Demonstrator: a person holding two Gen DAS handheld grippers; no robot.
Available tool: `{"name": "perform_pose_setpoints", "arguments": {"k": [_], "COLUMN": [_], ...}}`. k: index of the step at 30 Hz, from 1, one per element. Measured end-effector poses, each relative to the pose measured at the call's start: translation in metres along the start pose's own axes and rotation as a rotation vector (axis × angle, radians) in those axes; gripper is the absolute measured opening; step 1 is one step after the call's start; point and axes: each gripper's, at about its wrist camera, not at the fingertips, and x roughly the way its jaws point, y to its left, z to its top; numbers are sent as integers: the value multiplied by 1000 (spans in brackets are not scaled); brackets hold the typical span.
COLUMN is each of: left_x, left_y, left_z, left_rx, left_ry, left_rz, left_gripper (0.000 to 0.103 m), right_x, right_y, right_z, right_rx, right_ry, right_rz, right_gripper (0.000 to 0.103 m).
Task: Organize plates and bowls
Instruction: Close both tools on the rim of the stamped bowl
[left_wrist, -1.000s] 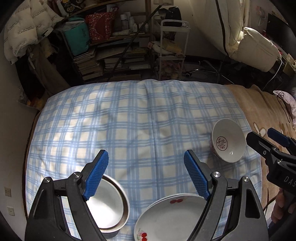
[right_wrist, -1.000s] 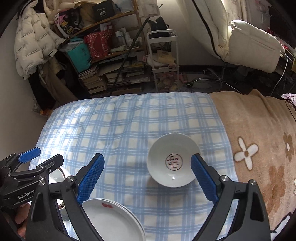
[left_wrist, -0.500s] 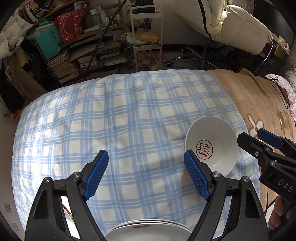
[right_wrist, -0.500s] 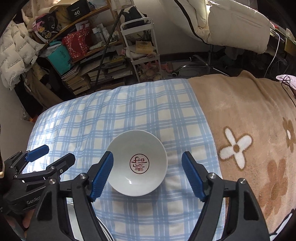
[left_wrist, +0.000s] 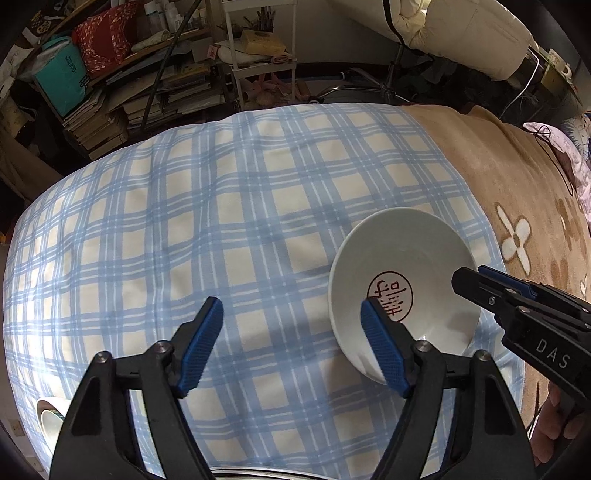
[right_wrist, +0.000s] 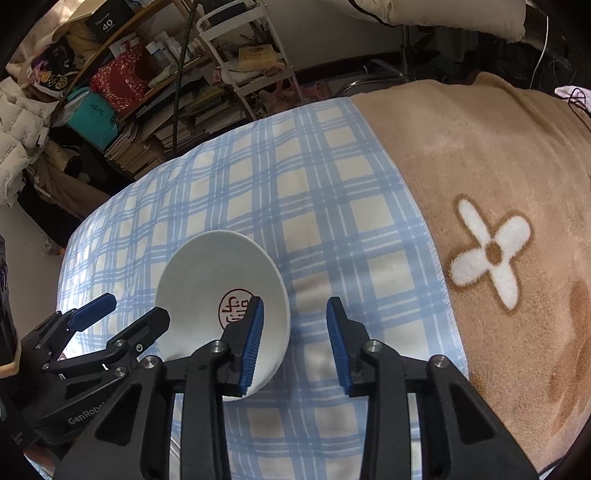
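Both tools came closer to the bowl (right_wrist: 221, 280); right tool (right_wrist: 294, 341) narrowed, straddling its 3 o'clock rim, ungripped; left tool (left_wrist: 291, 347) released.

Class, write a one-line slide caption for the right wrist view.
Right gripper, jaws open, straddles the near rim of the white bowl on the blue checked cloth.

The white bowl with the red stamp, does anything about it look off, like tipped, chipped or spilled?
Nothing stands out. The white bowl sits upright and empty on the blue checked cloth, near its edge by the tan blanket. No chips or spills show. The right tongs straddle its rim, still open.
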Motion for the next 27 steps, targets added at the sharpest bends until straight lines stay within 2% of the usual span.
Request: {"name": "perform_pose_setpoints", "arguments": {"k": [1,3,4,8,11,18,27], "left_x": [3,10,13,19,19,8,-38], "left_y": [-2,-4,-5,-4,-8,-7,19], "left_z": [0,1,1,0,-1,-6,-20], "left_rx": [2,4,1,-32,-32,-40,-60], "left_ry": [11,33,40,52,54,54,14], "left_rz": [-4,-15,-21,-85,-98,-66,-9], "left_gripper": [60,38,37,18,9,9,9], "right_x": [3,8,10,15,15,9,-15], "right_y": [0,1,1,3,5,14,50], "right_z": [0,-1,-1,-3,-4,-10,-23], "right_rx": [1,1,3,-3,-10,-23,-84], "right_ry": [8,22,30,51,43,33,-8], "right_rz": [6,14,19,34,23,14,52], "right_gripper": [29,22,20,10,10,9,9]}}
